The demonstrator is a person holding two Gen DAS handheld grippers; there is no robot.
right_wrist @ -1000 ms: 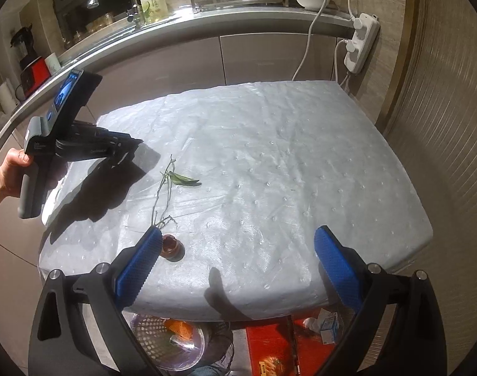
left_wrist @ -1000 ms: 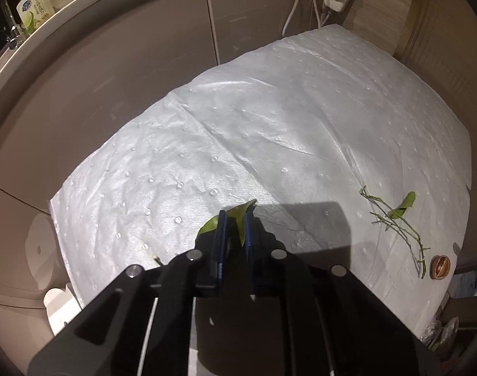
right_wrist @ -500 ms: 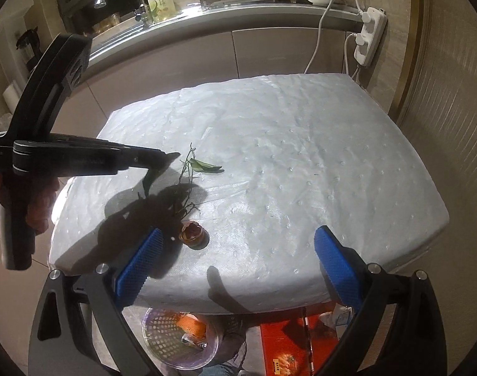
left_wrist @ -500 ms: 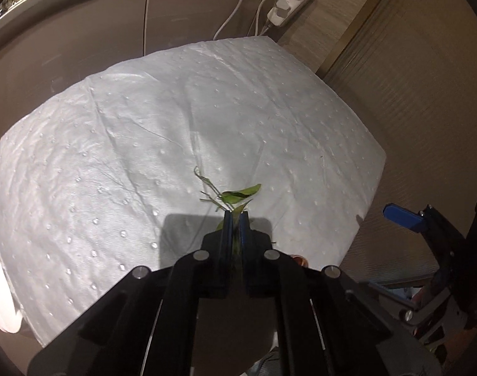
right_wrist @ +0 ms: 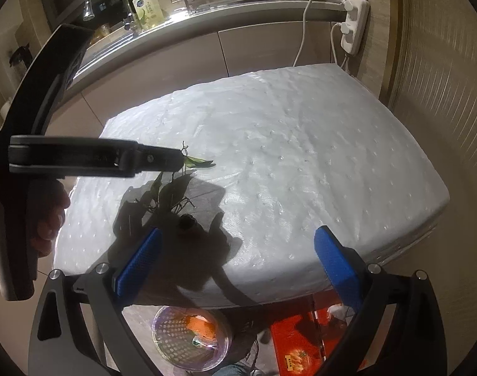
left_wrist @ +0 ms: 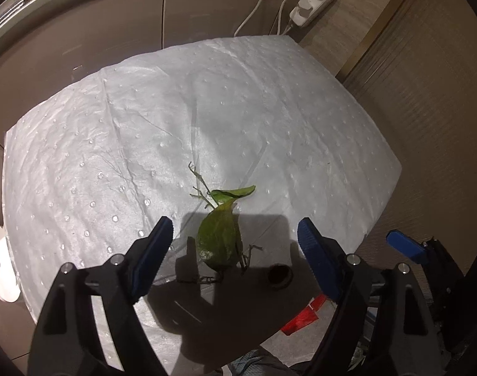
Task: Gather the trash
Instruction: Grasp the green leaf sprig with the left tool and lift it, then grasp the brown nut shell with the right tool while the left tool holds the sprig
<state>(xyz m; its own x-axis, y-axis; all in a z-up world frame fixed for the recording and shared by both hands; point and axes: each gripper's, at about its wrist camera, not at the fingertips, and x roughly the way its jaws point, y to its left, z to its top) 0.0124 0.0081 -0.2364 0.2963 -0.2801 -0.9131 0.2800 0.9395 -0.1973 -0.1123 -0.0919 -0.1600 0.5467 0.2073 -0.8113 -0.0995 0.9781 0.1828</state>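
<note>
A big green leaf lies free on the white pad, between the blue fingers of my left gripper, whose jaws are opening; the pads do not touch it. Just beyond it lies a thin twig with a small leaf. A small round brown piece sits in shadow near the pad's front edge. From the right wrist view the left gripper hovers over the leaves and the round piece. My right gripper stands open and empty at the pad's near edge.
A purple perforated basket with scraps in it stands on the floor below the table's front edge, beside a red box. A power strip hangs on the wall at the back right. A kitchen counter and sink run behind.
My left gripper carried the big leaf rightwards across the pad to the twig, then opened and let it go. The right gripper stayed nearly still.
</note>
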